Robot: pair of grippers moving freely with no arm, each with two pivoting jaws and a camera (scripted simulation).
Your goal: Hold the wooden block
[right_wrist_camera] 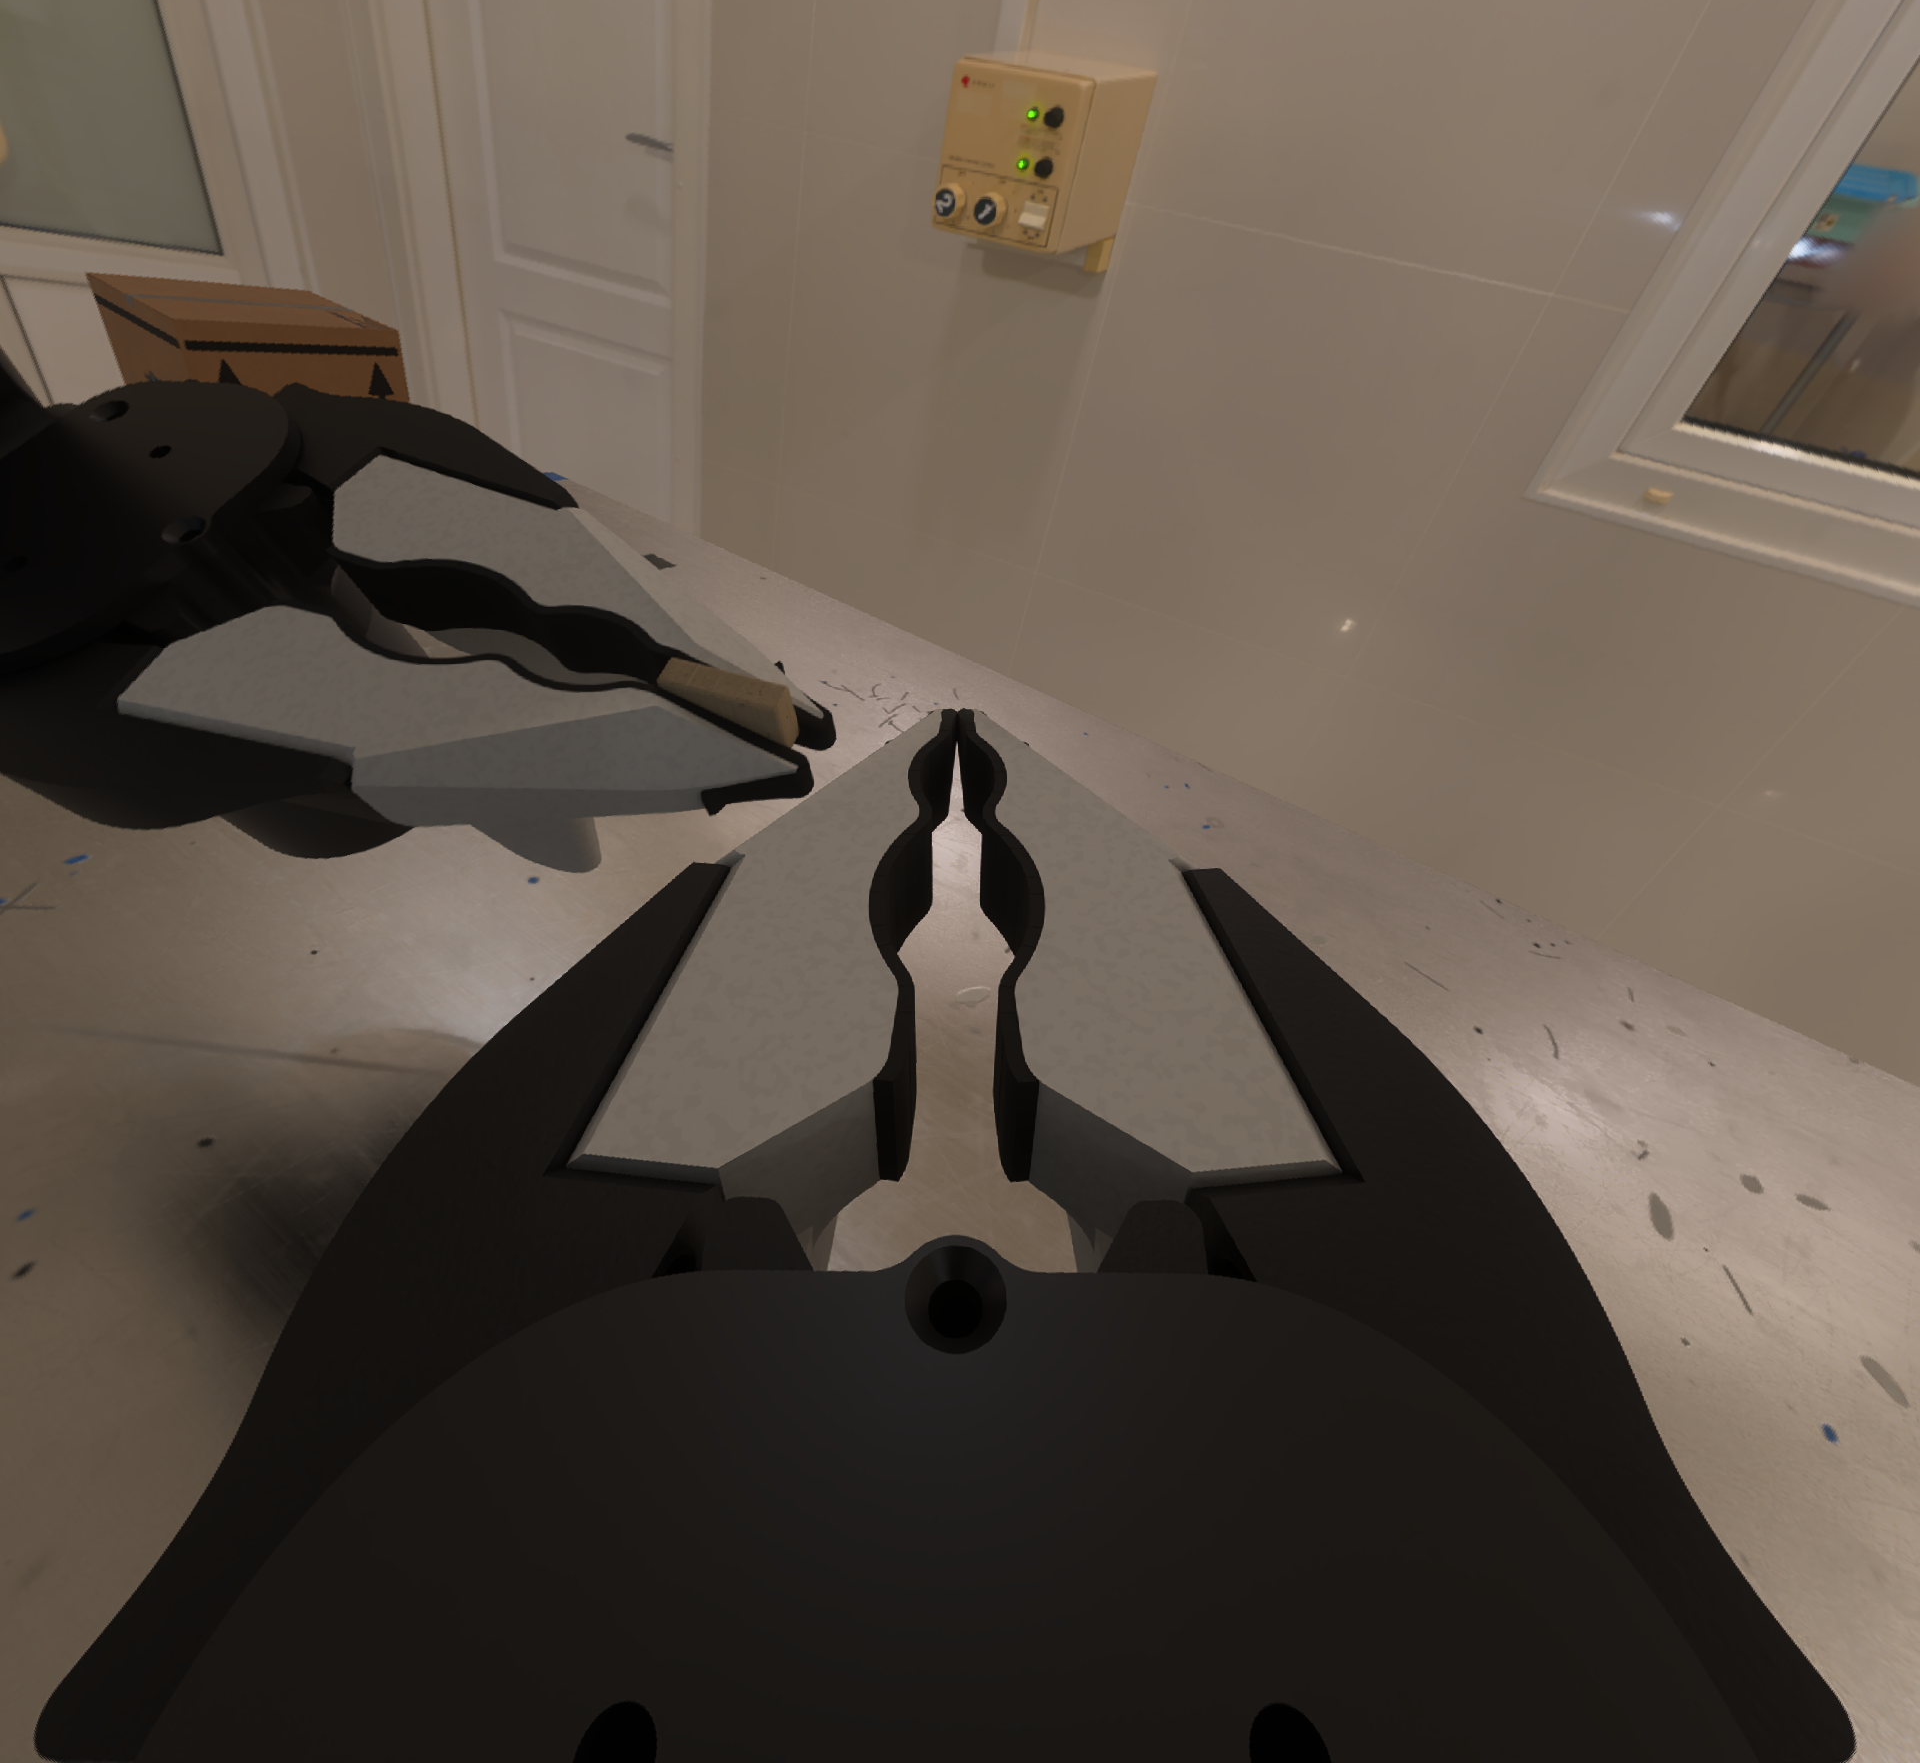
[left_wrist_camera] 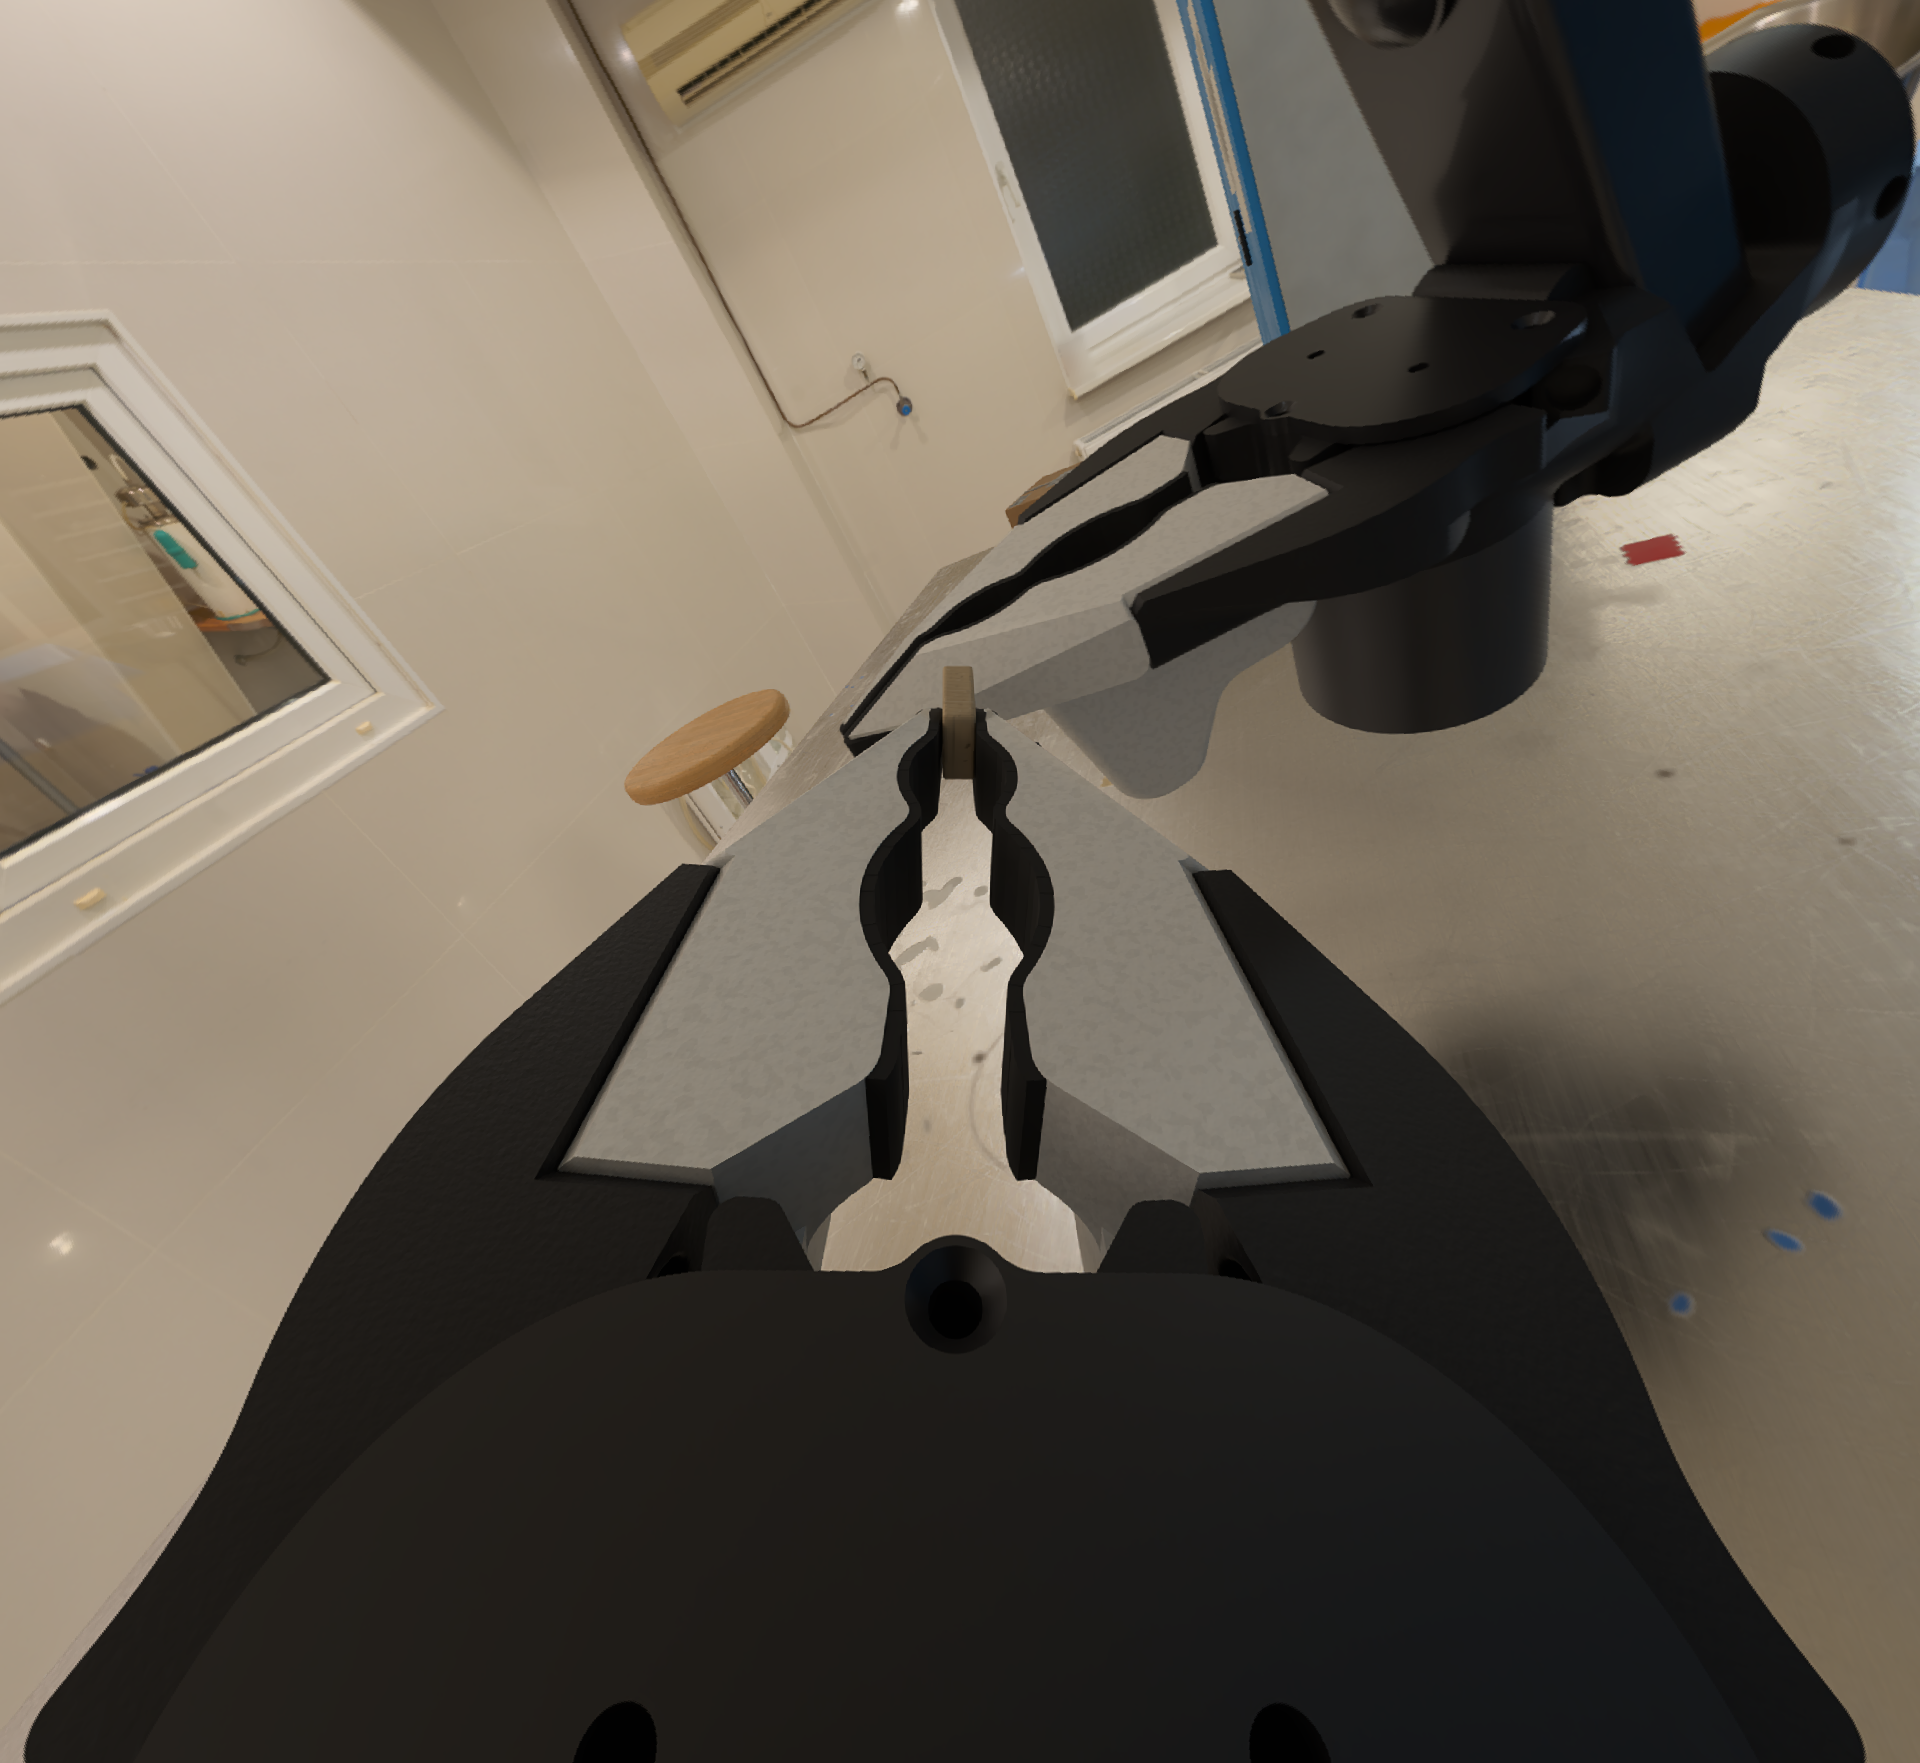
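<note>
A small tan wooden block (left_wrist_camera: 957,711) is pinched between the tips of my left gripper (left_wrist_camera: 958,749), which is shut on it and holds it above the scuffed grey table (left_wrist_camera: 1558,882). In the right wrist view the same block (right_wrist_camera: 732,695) shows near the tips of the left gripper (right_wrist_camera: 805,747), at the left. My right gripper (right_wrist_camera: 956,724) is shut and empty, its tips close to the right of the block. In the left wrist view the right gripper (left_wrist_camera: 894,687) reaches in from the upper right, its tips just beside the block.
A stool with a round wooden top (left_wrist_camera: 707,745) stands past the table's far edge. A cardboard box (right_wrist_camera: 249,331) sits at the back left. A beige control box (right_wrist_camera: 1039,155) hangs on the wall. A red tape mark (left_wrist_camera: 1650,552) lies on the table.
</note>
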